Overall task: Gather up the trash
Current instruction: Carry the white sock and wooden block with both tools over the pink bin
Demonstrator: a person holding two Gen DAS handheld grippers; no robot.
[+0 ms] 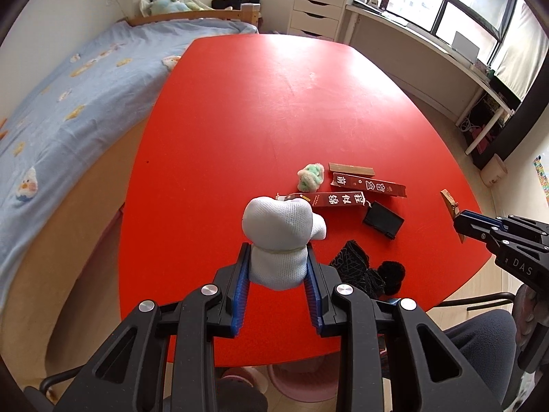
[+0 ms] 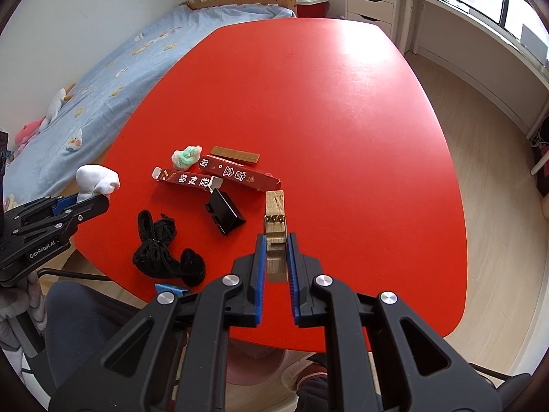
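Observation:
My left gripper (image 1: 278,252) is shut on a white balled-up sock (image 1: 279,233) and holds it above the red table (image 1: 257,103); the sock also shows in the right wrist view (image 2: 97,179). My right gripper (image 2: 277,240) is shut on a tan wooden strip (image 2: 275,226) over the table's near right part. On the table lie two dark red boxes with white characters (image 2: 219,173), a gold strip (image 2: 235,154), a green-white fluffy ball (image 2: 185,156), a small black box (image 2: 224,214) and a black tangle of fabric (image 2: 164,250).
A bed with a blue blanket (image 1: 68,103) runs along the table's left side. White drawers (image 1: 317,8) and a window desk stand at the back right. A pink bin (image 1: 302,382) sits on the floor below the table's near edge. A chair and the person's legs are beneath me.

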